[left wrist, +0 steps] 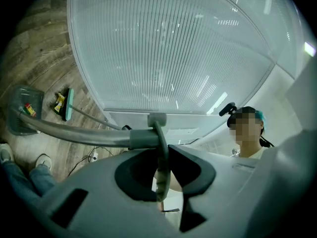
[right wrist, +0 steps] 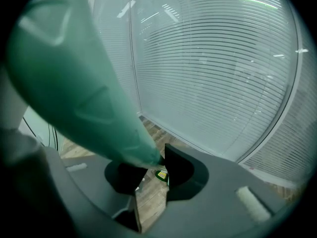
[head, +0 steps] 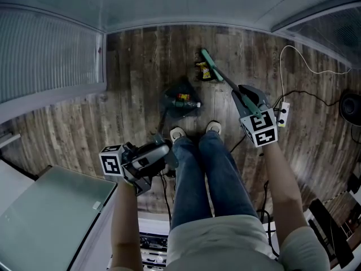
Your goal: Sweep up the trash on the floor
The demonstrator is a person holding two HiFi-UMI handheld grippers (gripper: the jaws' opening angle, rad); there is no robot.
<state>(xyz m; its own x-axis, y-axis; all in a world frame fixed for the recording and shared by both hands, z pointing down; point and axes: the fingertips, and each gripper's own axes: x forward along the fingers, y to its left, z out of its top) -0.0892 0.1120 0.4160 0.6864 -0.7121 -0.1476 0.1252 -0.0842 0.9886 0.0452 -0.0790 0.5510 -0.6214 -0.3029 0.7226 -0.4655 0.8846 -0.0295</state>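
My left gripper (left wrist: 162, 156) is pressed shut on the thin flat end piece of the grey dustpan handle (left wrist: 74, 134). The handle runs away from the gripper's closed tips and down to the dark dustpan (head: 168, 104) on the wooden floor (head: 130, 78), well ahead of this gripper and just past my shoes (head: 177, 133). Inside the pan I can see a small bottle (head: 187, 103) and something red beside it. Further out, beyond the pan, a yellow wrapper (head: 203, 71) lies loose on the floor, touching or just beside the green broom head (head: 205, 57). The green broom handle (right wrist: 74, 78) slants back from that head into my right gripper (right wrist: 156, 161), whose jaws are clamped on it. Through the gap under the right gripper's tips I can make out the same wrapper, far below and ahead.
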